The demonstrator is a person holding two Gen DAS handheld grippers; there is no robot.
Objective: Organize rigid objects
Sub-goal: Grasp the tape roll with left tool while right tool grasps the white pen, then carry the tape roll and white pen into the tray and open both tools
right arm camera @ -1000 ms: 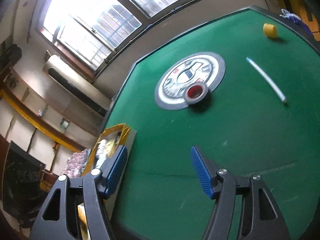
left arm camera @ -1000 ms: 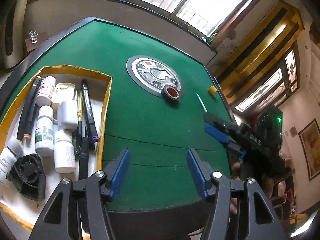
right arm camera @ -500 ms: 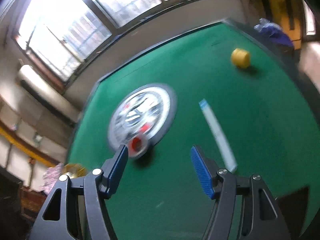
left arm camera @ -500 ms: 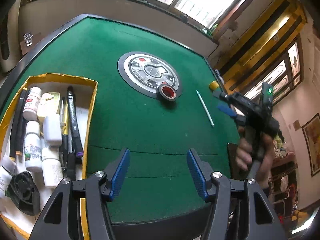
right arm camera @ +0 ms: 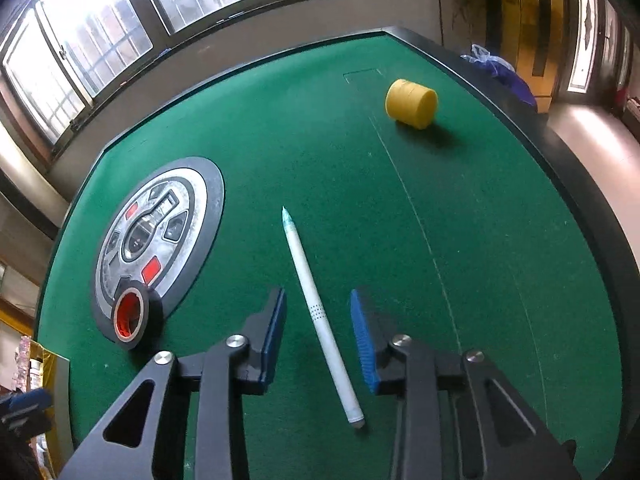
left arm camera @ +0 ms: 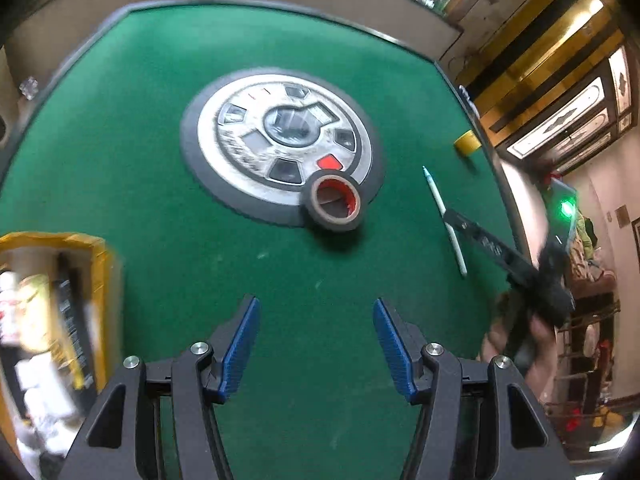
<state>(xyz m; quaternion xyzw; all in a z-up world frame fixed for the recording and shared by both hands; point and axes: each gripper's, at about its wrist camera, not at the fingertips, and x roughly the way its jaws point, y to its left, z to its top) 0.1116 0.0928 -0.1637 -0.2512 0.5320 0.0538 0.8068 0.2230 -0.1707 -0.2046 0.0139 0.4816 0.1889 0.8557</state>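
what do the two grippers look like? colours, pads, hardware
Both match: the left gripper and right gripper have matte black angular frames with triangular cut-outs, silver round bolt heads at the joints, and ribbed blue pads on the fingers. From the left view, the right unit shows a green light. No cables visible.

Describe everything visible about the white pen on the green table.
The white pen is slim, plastic-looking, with a pale teal tip pointing away and a small dotted patch mid-barrel. It lies flat on the green felt, slightly diagonal, between the open fingers of the right gripper, which do not touch it. Nothing else touches it.
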